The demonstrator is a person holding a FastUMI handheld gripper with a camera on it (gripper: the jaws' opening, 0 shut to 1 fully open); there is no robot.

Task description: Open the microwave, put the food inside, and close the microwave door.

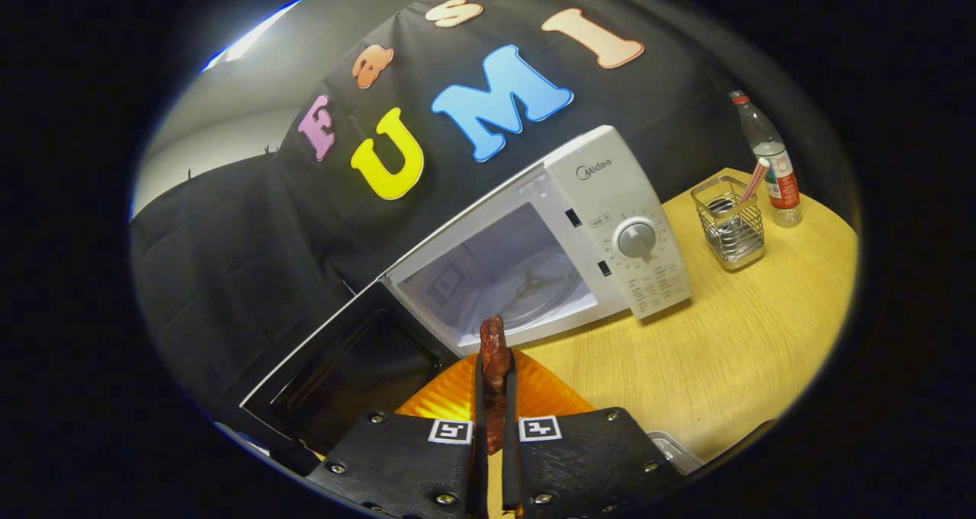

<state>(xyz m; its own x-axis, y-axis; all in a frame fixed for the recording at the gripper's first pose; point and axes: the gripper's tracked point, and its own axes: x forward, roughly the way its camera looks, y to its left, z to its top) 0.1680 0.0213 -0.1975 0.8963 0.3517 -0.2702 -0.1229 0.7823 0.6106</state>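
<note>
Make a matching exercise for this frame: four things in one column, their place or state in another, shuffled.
Things:
1. piece of food
2. microwave door
3. bottle
4. wire basket

Places or states:
A. swung open
B. standing beyond the wire basket
C. pinched between the gripper fingers
D. on the table beside the microwave

Pairs: 1-C, 2-A, 3-B, 4-D

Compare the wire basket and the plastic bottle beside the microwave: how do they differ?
The wire basket is squat, open metal mesh holding utensils; the plastic bottle is tall, slim, clear and capped. The basket stands nearer the microwave, the bottle beyond it. Both stand on the wooden table.
</note>
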